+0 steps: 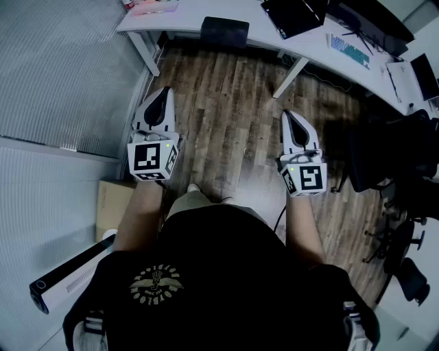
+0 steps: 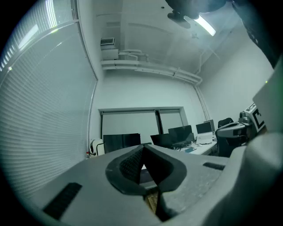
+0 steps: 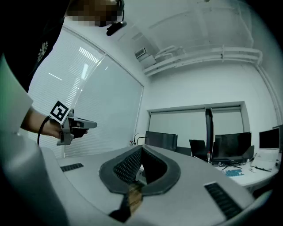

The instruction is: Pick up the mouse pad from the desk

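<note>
In the head view a white desk (image 1: 206, 15) runs along the top. A dark rounded rectangle (image 1: 224, 31) sits at its front edge, and a flat black sheet (image 1: 295, 14) lies further right; I cannot tell which is the mouse pad. Both grippers are held level over the wooden floor, well short of the desk. My left gripper (image 1: 164, 92) is shut with nothing in it, its jaws meeting in the left gripper view (image 2: 142, 149). My right gripper (image 1: 293, 116) is also shut and holds nothing (image 3: 141, 151).
A keyboard (image 1: 348, 50) and a laptop (image 1: 418, 75) lie on the desk's right part. Black office chairs (image 1: 394, 161) stand at the right. A cardboard box (image 1: 113, 206) and a white tube-shaped device (image 1: 68, 274) sit by the glass wall at the left.
</note>
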`<state>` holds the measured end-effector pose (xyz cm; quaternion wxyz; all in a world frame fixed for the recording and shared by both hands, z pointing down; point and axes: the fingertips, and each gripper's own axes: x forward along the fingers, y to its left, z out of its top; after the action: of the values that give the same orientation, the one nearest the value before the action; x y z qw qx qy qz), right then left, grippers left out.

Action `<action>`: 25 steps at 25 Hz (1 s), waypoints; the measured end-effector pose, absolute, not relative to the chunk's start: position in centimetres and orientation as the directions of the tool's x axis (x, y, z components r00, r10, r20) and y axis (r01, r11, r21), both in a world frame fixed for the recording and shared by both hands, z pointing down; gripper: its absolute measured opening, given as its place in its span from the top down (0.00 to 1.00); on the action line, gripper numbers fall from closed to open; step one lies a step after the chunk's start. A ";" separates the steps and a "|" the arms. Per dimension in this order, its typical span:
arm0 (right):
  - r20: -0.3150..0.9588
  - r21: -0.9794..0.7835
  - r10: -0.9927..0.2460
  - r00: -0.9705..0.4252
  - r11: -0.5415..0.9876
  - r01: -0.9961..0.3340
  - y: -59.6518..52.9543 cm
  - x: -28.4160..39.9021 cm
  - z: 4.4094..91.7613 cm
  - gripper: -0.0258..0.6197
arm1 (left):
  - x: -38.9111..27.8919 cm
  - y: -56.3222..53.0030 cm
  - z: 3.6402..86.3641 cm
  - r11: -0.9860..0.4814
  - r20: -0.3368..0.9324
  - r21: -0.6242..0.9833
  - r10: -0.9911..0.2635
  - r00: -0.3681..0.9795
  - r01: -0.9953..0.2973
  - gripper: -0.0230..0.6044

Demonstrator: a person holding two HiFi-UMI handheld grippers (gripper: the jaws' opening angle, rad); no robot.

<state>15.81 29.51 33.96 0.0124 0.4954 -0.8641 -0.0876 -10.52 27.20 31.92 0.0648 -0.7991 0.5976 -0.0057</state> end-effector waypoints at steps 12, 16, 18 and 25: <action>-0.065 0.072 -0.862 -0.503 0.499 -0.864 29.7 18.9 34.9 0.96 | -9.0 28.7 32.3 -0.265 -0.057 -0.147 -0.960 0.275 -0.953 0.95; -0.061 0.081 -0.867 -0.495 0.490 -0.868 28.9 18.4 35.6 0.96 | -9.7 28.0 33.2 -0.251 -0.068 -0.168 -0.962 0.266 -0.953 0.95; -0.063 0.082 -0.869 -0.492 0.486 -0.870 28.1 18.0 35.7 0.96 | -10.2 27.2 33.6 -0.239 -0.075 -0.180 -0.964 0.256 -0.954 0.95; -0.059 0.069 -0.865 -0.499 0.495 -0.866 24.4 15.6 35.7 0.96 | -12.7 23.2 34.3 -0.238 -0.064 -0.161 -0.966 0.250 -0.958 0.95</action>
<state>15.57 24.40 35.75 -0.0082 0.5004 -0.8646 -0.0446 -12.75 23.15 34.34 0.0835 -0.7863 0.6117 -0.0246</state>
